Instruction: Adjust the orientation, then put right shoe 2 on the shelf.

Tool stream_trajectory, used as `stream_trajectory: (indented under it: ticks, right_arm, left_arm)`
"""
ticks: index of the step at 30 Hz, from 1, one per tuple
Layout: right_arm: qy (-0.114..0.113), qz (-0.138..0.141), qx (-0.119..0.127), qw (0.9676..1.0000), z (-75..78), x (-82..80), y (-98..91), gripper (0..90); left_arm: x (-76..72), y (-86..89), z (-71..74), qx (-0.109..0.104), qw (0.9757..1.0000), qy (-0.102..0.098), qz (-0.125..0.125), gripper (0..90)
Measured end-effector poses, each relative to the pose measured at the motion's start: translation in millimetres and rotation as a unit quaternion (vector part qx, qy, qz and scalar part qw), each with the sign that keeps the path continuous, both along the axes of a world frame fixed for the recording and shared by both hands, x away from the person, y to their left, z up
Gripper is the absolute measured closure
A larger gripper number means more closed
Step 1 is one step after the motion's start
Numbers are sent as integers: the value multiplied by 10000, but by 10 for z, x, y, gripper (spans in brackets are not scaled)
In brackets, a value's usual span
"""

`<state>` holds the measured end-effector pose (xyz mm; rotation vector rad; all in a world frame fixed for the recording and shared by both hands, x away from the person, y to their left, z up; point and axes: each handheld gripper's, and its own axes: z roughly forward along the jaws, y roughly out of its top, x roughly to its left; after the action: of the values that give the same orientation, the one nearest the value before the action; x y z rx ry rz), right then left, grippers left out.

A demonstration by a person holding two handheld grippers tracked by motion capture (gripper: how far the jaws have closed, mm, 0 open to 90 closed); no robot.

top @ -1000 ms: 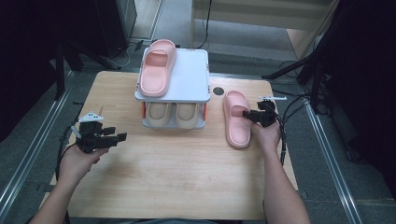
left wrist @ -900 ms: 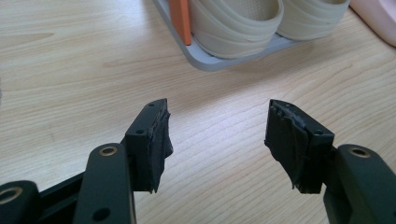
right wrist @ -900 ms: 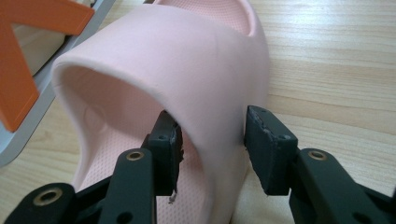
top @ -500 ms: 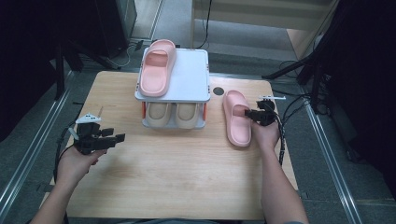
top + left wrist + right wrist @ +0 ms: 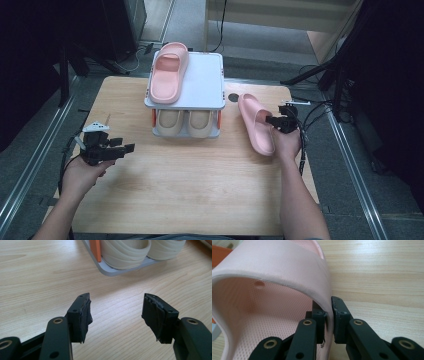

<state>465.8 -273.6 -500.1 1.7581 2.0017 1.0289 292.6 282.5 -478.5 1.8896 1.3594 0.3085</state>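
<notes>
Wooden table (image 5: 200, 190): bare ahead of the person; it carries the rack and the loose slipper.
Rack (image 5: 205, 87): two-tier, grey, at the far middle of the table; one pink slipper (image 5: 169, 72) lies on the left of its top shelf, the right half free; a cream pair (image 5: 186, 123) fills the lower shelf.
Loose pink slipper (image 5: 256, 122): flat on the table just right of the rack, toe away from the person.
Right gripper (image 5: 272, 120): jaws have just been closing; in the right gripper view they pinch the outer edge of the slipper's strap (image 5: 287, 267) between the pads.
Left gripper (image 5: 125, 148): held over the table's left side, well apart from the rack, jaws wide and empty.
Change: the grip on the strap is newly made; the slipper is not yet lifted.
Judgement: pick-up is secured; next move is likely a lift onto the free half of the top shelf, beside its mate.
Risk: soft strap may flex and let the slipper swing.
</notes>
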Motion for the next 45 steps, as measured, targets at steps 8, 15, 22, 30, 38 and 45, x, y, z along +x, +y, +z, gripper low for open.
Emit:
stream_trajectory:
  ticks: [8,15,22,30,38,45]
  right_arm:
    - [19,1,-73,10000,50,-48,-7,828]
    - [-45,-56,-152,9999,141,-136,-48,827]
    - [-148,55,-656,9977,287,-166,45,825]
    - [23,147,-791,9968,428,-113,103,823]
    - [4,184,-665,9976,799,13,205,824]
    - [-92,226,-666,9975,1209,185,334,823]
  left_arm:
    - [76,-55,-7,-17,9999,-4,-103,399]
    - [153,-136,2,-7,9996,-7,-274,398]
    - [218,-195,5,-43,9993,25,-366,398]
    - [232,-220,-19,-169,9989,143,-423,398]
    - [263,-250,-24,-175,9983,181,-524,399]
    - [264,-273,-36,-124,9984,179,-517,399]
